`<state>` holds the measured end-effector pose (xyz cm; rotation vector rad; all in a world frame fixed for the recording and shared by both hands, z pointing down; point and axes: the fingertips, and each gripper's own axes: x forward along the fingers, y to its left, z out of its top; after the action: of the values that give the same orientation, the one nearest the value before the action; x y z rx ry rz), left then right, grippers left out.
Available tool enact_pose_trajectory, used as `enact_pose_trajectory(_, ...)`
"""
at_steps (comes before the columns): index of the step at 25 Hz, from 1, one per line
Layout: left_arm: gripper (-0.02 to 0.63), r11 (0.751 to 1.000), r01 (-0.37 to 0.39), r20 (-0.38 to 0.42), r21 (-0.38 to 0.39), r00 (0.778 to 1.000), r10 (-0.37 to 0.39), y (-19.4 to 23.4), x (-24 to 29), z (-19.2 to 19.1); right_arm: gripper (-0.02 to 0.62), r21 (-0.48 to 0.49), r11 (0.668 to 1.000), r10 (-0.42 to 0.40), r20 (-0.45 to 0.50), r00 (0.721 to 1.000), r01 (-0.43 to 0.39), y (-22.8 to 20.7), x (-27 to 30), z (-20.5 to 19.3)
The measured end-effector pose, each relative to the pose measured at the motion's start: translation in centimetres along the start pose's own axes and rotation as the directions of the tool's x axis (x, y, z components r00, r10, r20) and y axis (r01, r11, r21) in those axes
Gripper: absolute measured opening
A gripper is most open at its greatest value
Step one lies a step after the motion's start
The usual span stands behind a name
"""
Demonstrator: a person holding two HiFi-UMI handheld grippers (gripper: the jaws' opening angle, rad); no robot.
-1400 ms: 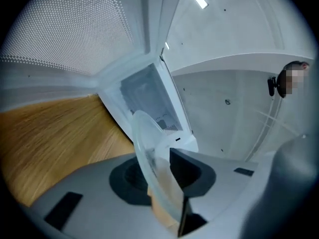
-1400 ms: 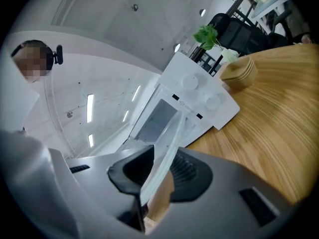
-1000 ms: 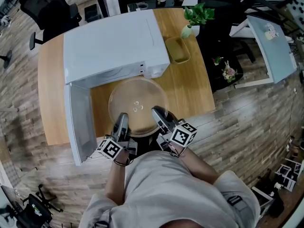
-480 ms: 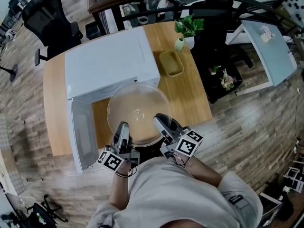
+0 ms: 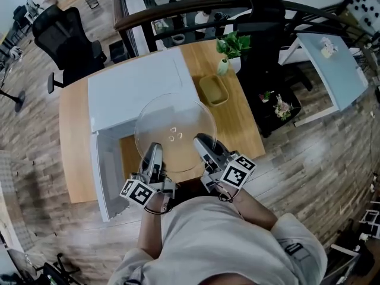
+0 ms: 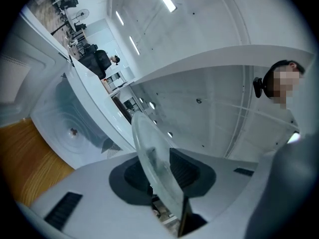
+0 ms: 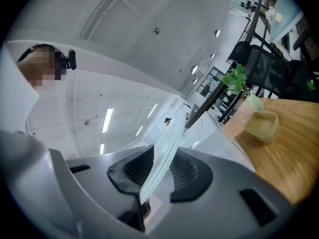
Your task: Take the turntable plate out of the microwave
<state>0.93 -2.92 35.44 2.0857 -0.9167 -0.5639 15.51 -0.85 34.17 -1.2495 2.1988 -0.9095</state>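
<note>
Head view: whole turntable plate (image 5: 175,132) (edge-on elsewhere)

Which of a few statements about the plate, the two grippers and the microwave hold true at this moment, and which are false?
1. The left gripper and the right gripper each have their jaws shut on the rim of the glass plate. True.
2. The microwave has its door open. True.
3. The glass plate lies inside the microwave. False: it is held in the air outside the cavity, in front of the opening.
4. A tan dish sits on top of the microwave. False: it stands on the wooden table beside the microwave, near the potted plant.
</note>
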Motion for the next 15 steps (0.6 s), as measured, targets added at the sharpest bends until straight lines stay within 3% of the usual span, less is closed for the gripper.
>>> enact_pose_trajectory(15, 0.119, 0.993, 0.100, 0.006, 0.057, 0.995, -0.101, -2.9, 3.7, 3.1, 0.100, -0.056, 0.998, 0.040, 0.099, 0.994, -0.034, 1.6, 1.4, 4.6)
